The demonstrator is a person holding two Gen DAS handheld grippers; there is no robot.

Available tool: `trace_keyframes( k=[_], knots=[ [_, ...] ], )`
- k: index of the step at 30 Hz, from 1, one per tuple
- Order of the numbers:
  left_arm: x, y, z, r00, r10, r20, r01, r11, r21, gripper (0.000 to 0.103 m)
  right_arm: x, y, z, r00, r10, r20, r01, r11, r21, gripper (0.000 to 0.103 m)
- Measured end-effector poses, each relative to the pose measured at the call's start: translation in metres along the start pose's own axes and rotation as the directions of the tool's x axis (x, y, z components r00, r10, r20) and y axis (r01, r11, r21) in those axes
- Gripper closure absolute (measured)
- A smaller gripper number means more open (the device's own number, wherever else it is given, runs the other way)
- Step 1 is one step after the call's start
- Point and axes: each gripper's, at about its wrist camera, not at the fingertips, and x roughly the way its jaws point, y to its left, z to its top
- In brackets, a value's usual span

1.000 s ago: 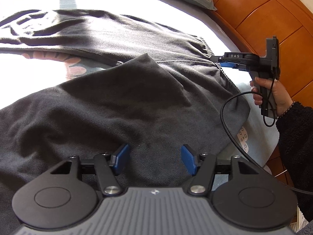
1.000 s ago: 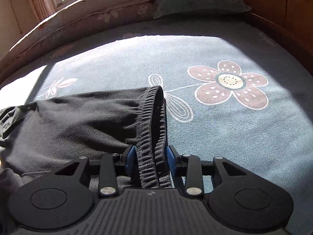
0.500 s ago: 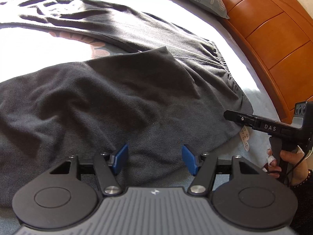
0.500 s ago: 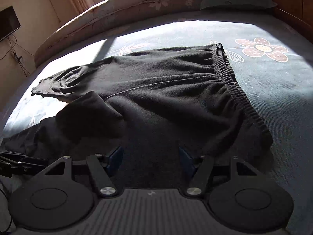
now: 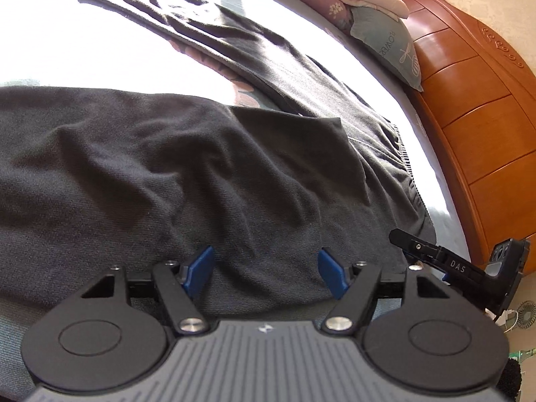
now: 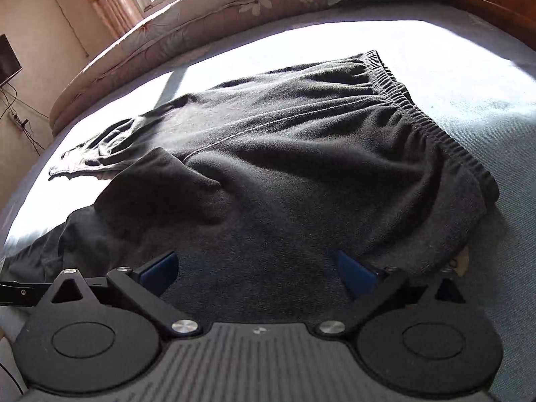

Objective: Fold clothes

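Both grippers' jaws, just widened, gape empty over the dark trousers.

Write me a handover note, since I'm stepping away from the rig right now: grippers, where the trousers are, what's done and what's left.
Left gripper: open, nothing between its pads, poised over the near edge of the dark trousers.
Right gripper: jaws have just been opening and now stand wide, holding nothing, over the trousers near the elastic waistband.
Trousers: lying on the blue floral bedsheet, rumpled, one leg stretched away towards the window side.
Done: laid out, both grips off.
Left: smooth out and make the folds.
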Motion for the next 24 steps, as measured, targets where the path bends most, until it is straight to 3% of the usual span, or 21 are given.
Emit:
trace_keyframes(
  k=[6,11,17,24],
  knots=[
    [0.001,-0.001,0.000,1.000,-0.003,0.001,0.003,1.000,-0.005,0.032,-0.001,0.000,-0.004,1.000,-0.005,0.027,0.005,1.000,-0.001,0.000],
    [0.004,-0.013,-0.005,1.000,0.026,0.006,-0.027,0.997,0.069,0.023,-0.004,-0.007,-0.006,0.998,0.021,0.051,-0.024,0.999,0.047,0.000],
    [0.005,-0.012,-0.008,1.000,-0.010,0.022,0.008,0.996,0.086,0.015,-0.002,-0.005,-0.007,0.999,0.014,0.053,-0.015,1.000,0.010,0.000],
    [-0.001,-0.014,-0.001,1.000,0.001,-0.008,-0.001,0.996,0.084,0.014,-0.001,-0.001,-0.010,0.998,-0.009,0.065,0.010,1.000,-0.003,0.000]
  ],
)
